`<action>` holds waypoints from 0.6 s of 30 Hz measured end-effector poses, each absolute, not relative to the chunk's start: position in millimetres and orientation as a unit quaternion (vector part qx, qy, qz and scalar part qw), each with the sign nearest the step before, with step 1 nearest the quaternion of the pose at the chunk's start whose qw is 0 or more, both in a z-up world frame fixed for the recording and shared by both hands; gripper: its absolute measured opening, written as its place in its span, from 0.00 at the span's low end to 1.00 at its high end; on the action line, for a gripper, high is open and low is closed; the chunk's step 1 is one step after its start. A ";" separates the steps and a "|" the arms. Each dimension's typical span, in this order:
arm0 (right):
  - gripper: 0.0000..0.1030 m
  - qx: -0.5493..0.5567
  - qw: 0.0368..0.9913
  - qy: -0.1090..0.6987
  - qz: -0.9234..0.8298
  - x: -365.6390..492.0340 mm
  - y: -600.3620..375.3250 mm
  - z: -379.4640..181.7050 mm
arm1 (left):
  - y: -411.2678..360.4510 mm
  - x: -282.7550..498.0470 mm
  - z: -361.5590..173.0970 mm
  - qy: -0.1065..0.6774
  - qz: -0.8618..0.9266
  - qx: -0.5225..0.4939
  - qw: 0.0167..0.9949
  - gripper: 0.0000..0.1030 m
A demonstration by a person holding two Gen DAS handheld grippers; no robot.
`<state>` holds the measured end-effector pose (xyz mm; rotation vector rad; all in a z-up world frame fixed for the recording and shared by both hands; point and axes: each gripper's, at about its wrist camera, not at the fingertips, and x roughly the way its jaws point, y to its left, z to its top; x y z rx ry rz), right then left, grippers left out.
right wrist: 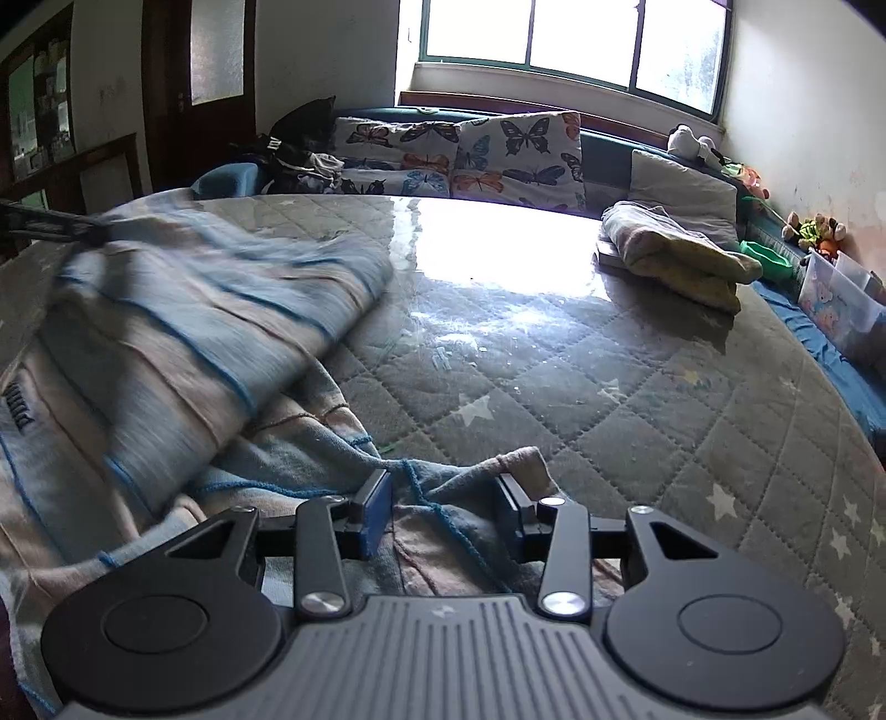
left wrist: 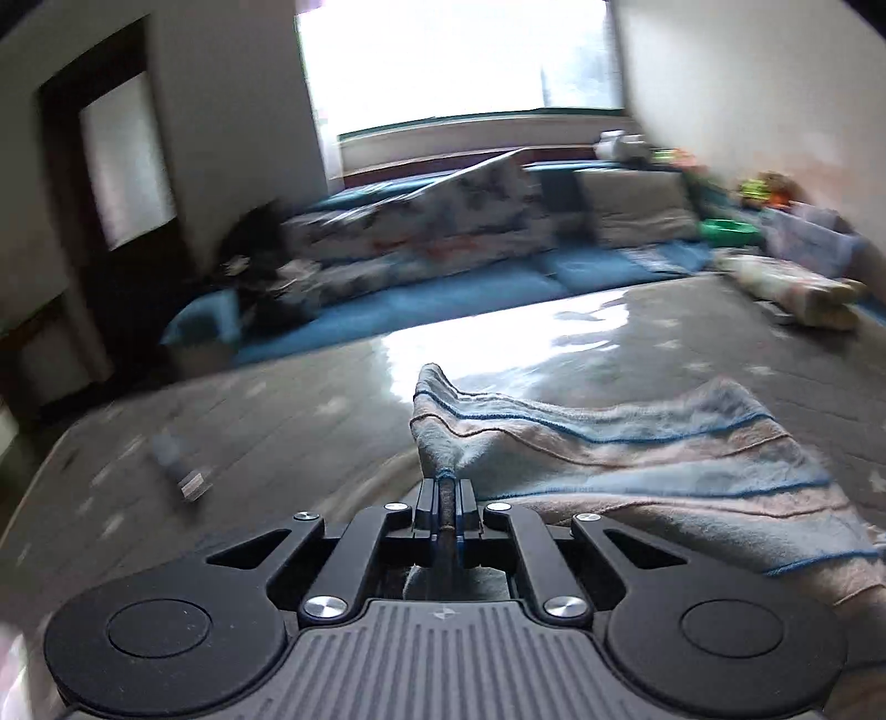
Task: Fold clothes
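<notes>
Room: a bedroom with a bright window [right wrist: 576, 44] far ahead of both my tongs, butterfly pillows [right wrist: 459, 155] under it, and a door [right wrist: 199, 83] off to the left.
Surface: a grey quilted mattress [right wrist: 609, 387] with pale stars, glaring white where the window light falls on it.
Garment: a striped blue and beige top [right wrist: 183, 343] lies on the mattress near edge, mostly to the left of my right tongs and to the right of my left tongs.
Left tongs [left wrist: 446, 487]: pinched tight on an edge of the top, which rises in a peak just past the tips and drapes away to the right.
Why held so: I judge I have this edge clamped so I can carry it across the rest of the cloth and lay one half over the other.
Right tongs [right wrist: 443, 498]: part open, a blue-stitched hem lying between the pads; I see neither pad pressing on it.
Why placed so: I judge they sit low over the near hem to keep that side put while the other side is drawn over.
Folded pile [right wrist: 675, 255]: a yellowish bundle well ahead and to the right of my right tongs, apart from the top.
Blur: the left view is smeared, so finer detail there I cannot tell.
</notes>
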<state>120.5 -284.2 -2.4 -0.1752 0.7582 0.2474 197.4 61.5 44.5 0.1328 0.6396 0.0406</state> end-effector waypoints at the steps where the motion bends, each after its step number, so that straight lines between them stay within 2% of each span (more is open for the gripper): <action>1: 0.39 -0.088 0.917 0.371 0.121 121.0 -283.7 -1.7 | 69.4 193.0 40.6 0.324 0.029 0.062 0.943 0.06; 5: 0.37 -0.098 0.914 0.372 0.131 126.6 -278.3 9.0 | 87.7 179.2 23.9 0.363 0.060 0.065 0.928 0.06; 10: 0.37 -0.091 0.912 0.359 0.178 150.4 -256.9 29.0 | 97.0 161.5 30.9 0.356 0.066 0.064 0.930 0.06; 18: 0.36 -0.094 0.884 0.383 0.253 223.6 -198.5 9.2 | 101.1 160.0 31.0 0.361 0.073 0.042 0.929 0.06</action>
